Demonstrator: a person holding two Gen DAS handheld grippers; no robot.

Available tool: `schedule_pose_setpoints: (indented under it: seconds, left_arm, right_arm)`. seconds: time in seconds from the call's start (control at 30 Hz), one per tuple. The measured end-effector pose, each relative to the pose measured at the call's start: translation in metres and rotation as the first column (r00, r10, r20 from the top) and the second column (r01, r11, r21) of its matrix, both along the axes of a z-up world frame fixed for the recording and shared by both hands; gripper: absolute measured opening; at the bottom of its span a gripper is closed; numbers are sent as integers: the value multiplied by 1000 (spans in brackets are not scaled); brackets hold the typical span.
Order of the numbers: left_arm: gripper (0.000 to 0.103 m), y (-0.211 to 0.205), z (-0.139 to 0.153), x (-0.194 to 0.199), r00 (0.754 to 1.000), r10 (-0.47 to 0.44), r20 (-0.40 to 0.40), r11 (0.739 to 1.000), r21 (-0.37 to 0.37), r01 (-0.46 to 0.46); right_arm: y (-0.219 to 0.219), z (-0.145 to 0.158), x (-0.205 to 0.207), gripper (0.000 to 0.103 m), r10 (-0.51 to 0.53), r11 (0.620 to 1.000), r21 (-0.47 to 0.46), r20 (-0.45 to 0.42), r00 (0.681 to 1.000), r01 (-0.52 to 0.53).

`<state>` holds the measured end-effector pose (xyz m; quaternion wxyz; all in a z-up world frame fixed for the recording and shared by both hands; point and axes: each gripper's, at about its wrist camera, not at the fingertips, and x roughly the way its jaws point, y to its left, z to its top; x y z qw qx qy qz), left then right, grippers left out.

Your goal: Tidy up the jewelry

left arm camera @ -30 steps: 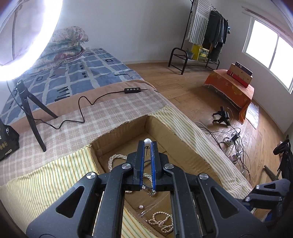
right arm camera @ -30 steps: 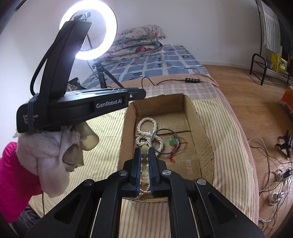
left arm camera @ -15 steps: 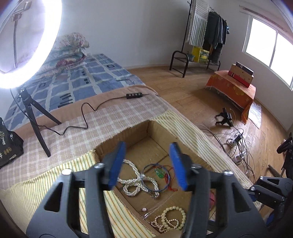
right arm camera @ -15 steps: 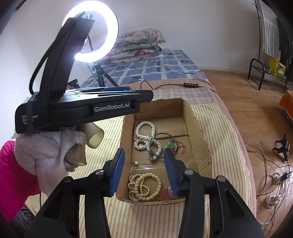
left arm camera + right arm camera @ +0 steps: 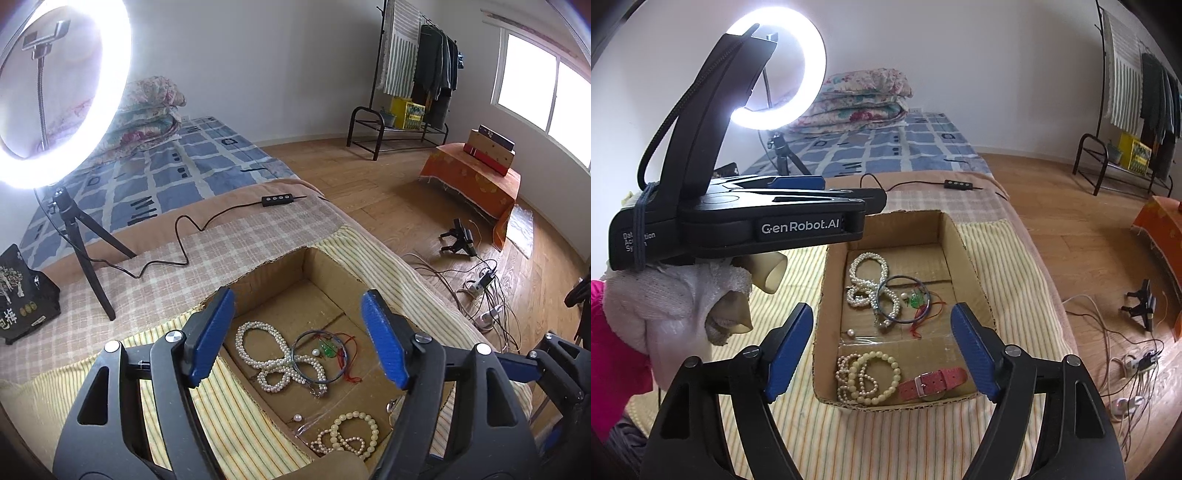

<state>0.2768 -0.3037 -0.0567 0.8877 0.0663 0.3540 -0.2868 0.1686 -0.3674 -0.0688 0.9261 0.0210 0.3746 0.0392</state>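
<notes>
Jewelry sits in an open cardboard box (image 5: 955,254) on the striped cloth (image 5: 886,439) of the bed. In the right wrist view, white pearl strand (image 5: 866,280) lies coiled at the box's 11 o'clock, far end. A dark bangle (image 5: 903,299) overlaps its lower loop, w/ a green pendant (image 5: 916,299) inside the ring and red cord (image 5: 923,317) trailing toward 5 o'clock. One loose pearl (image 5: 904,295) lies just beside the pendant, another (image 5: 851,333) near the left wall at 9 o'clock. Near end of box: cream bead bracelets (image 5: 868,374) piled at 7 o'clock, pink watch strap (image 5: 932,380) just beside them at 5 o'clock, on a clear plastic sheet.

Right gripper (image 5: 882,347) hovers above the box's near end, fingers (image 5: 788,347) spread wide, holding nothing. Left gripper (image 5: 299,336) hovers over the box from the other side, fingers (image 5: 212,332) also wide apart, empty; pearl strand (image 5: 275,358) and bangle (image 5: 319,356) show between them. In the right view the left gripper body (image 5: 757,218) sits at 10 o'clock, gloved hand (image 5: 683,302) under it.

Beyond: ring light (image 5: 779,70) on tripod at 11 o'clock, folded quilts (image 5: 864,96) at 12, cable w/ remote (image 5: 956,184) across the bed, clothes rack (image 5: 1134,92) at 2 o'clock, wood floor (image 5: 1082,229) w/ loose cables at 3–4 o'clock.
</notes>
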Motion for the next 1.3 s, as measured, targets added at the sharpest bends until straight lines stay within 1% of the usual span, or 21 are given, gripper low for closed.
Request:
schedule_pose_setpoints:
  seconds: [0.23,0.37,0.8,0.87,0.93,1.0,1.17,1.3]
  left_arm:
    - [76,12,18,-16,1000,16,25,1000,-13,-16]
    - [77,22,30,-29,999,23,41,1000,-22,-22]
    - [78,68,74,-83,993,49,106,998,-55,-44]
    - [80,77,80,-94,991,53,126,998,-51,-47]
    - [87,86,84,-103,987,65,149,997,-49,-58]
    - [90,98,87,-113,983,81,166,996,-57,-72]
    - [90,124,92,-137,975,112,192,992,-70,-100]
    - [91,137,96,-155,973,121,199,991,-78,-107]
  right_arm:
    - [7,16,-13,77,-14,999,-42,26,1000,15]
    - [12,30,-25,77,-25,997,-66,52,998,29]
    - [26,72,-58,80,-85,985,-133,150,985,106]
    - [29,75,-63,80,-96,983,-139,164,982,119]
    - [31,78,-67,80,-108,981,-144,173,979,133]
    - [33,80,-71,81,-116,977,-156,181,977,145]
    - [40,84,-78,82,-160,959,-197,212,964,203]
    - [42,88,-85,83,-184,954,-189,238,954,231]
